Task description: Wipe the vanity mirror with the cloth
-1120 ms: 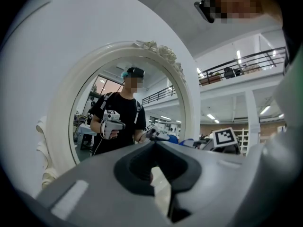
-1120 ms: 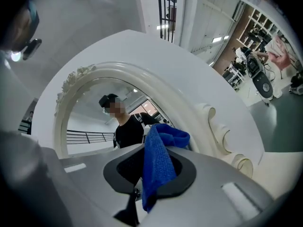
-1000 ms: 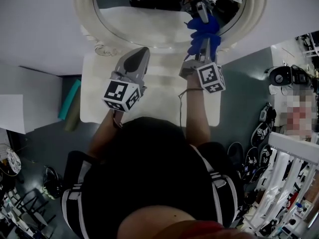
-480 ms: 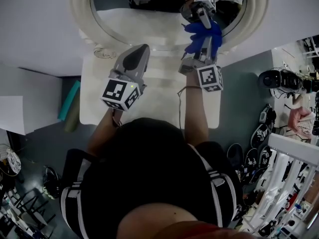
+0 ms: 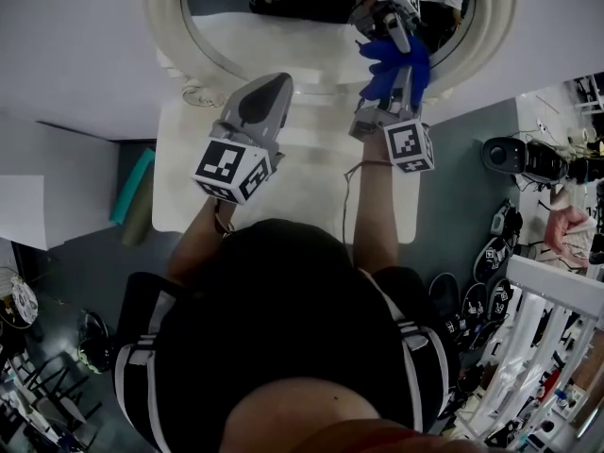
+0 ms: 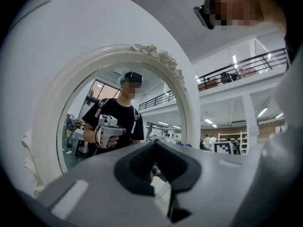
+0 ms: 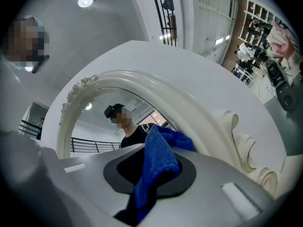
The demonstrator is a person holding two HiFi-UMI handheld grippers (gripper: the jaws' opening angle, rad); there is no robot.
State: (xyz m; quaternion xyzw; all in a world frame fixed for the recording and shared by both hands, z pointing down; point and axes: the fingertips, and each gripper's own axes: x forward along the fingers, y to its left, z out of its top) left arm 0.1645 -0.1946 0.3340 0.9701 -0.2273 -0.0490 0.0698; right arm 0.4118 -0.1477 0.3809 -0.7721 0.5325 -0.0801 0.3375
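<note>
Right gripper view: our right gripper (image 7: 150,171) pinches the cloth (image 7: 161,155) at the mirror (image 7: 90,122), low on its right side. Left gripper (image 6: 156,169) hangs in front of the mirror, jaws pressed together, empty. We'd go light with overlapping strokes, probably.

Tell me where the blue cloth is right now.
The blue cloth is clamped in the right gripper, upper right of the head view, at the lower right of the mirror glass beside its white frame.

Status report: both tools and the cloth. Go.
Left tool shut, empty. Right tool shut on blue cloth, up at vanity mirror, right side. Nothing in the way.
</note>
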